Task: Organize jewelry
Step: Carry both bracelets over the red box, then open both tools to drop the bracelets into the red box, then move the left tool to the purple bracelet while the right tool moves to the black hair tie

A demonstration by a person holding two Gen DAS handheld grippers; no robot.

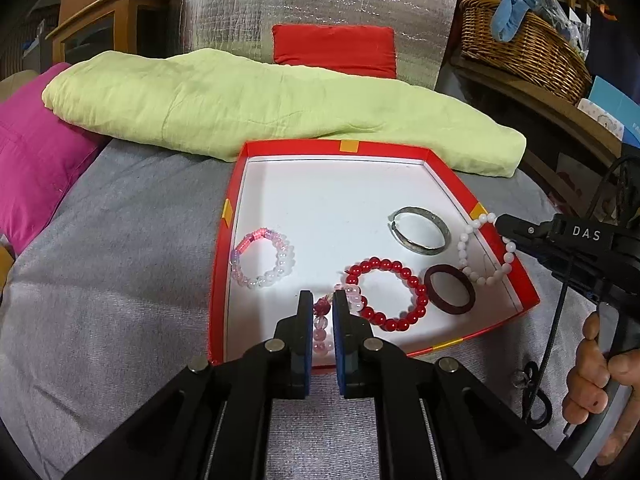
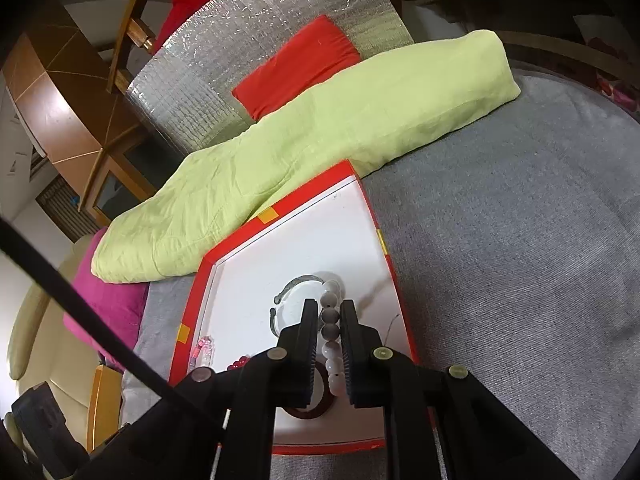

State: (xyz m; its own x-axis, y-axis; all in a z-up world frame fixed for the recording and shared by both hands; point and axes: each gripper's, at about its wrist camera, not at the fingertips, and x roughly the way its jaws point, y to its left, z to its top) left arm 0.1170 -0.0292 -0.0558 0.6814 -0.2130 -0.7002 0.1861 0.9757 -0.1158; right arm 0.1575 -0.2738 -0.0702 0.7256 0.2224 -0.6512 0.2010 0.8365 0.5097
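A red box lid (image 1: pixel 224 240) with a white floor lies on the grey cover. Inside it are a pink-and-white bead bracelet (image 1: pixel 285 258), a red bead bracelet (image 1: pixel 420 292), a silver open bangle (image 1: pixel 444 232) and a dark red ring (image 1: pixel 448 269). My left gripper (image 1: pixel 323 304) is at the lid's near edge, shut on a bracelet of pink and clear beads (image 1: pixel 322 322). My right gripper (image 2: pixel 329 312) reaches in over the lid's right wall (image 2: pixel 192 308). It is shut on a white bead bracelet (image 2: pixel 330 316), which drapes across that wall (image 1: pixel 464 240).
A folded green cloth (image 1: pixel 240 100) lies just behind the lid, with a magenta pillow (image 1: pixel 32 152) to the left and a red cushion (image 1: pixel 334 48) against silver foil behind. A wicker basket (image 1: pixel 520 40) stands on a shelf at the right. A person's hand (image 1: pixel 592 368) holds the right gripper.
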